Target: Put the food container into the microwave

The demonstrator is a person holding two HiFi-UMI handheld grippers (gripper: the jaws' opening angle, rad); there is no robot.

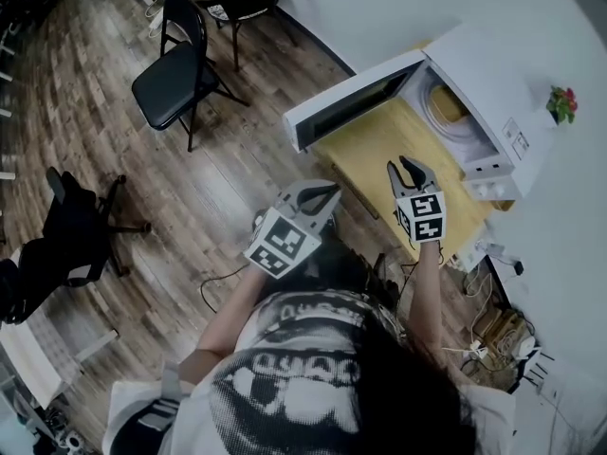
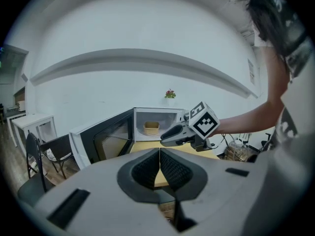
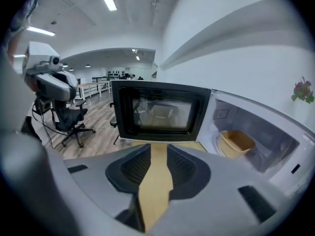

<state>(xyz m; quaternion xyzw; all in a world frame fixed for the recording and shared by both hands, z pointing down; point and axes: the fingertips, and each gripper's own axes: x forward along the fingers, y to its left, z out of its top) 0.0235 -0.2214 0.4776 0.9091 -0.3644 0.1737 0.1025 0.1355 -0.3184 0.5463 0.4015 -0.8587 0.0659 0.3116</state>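
White T-shirt with bold black print

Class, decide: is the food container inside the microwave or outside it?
Inside. The tan food container sits within the cavity of the microwave, in plain sight past its open door.

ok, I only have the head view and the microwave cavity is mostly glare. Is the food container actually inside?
Observer: Yes. The right gripper view shows the tan food container standing upright inside the microwave, and the door is wide open.
Operator: Is the left gripper holding anything?
Observer: No. In its own view the left gripper has its jaws together with nothing between them.
Operator: And the right?
Observer: The right gripper has its jaws apart and empty. Only the yellow table shows through the gap.
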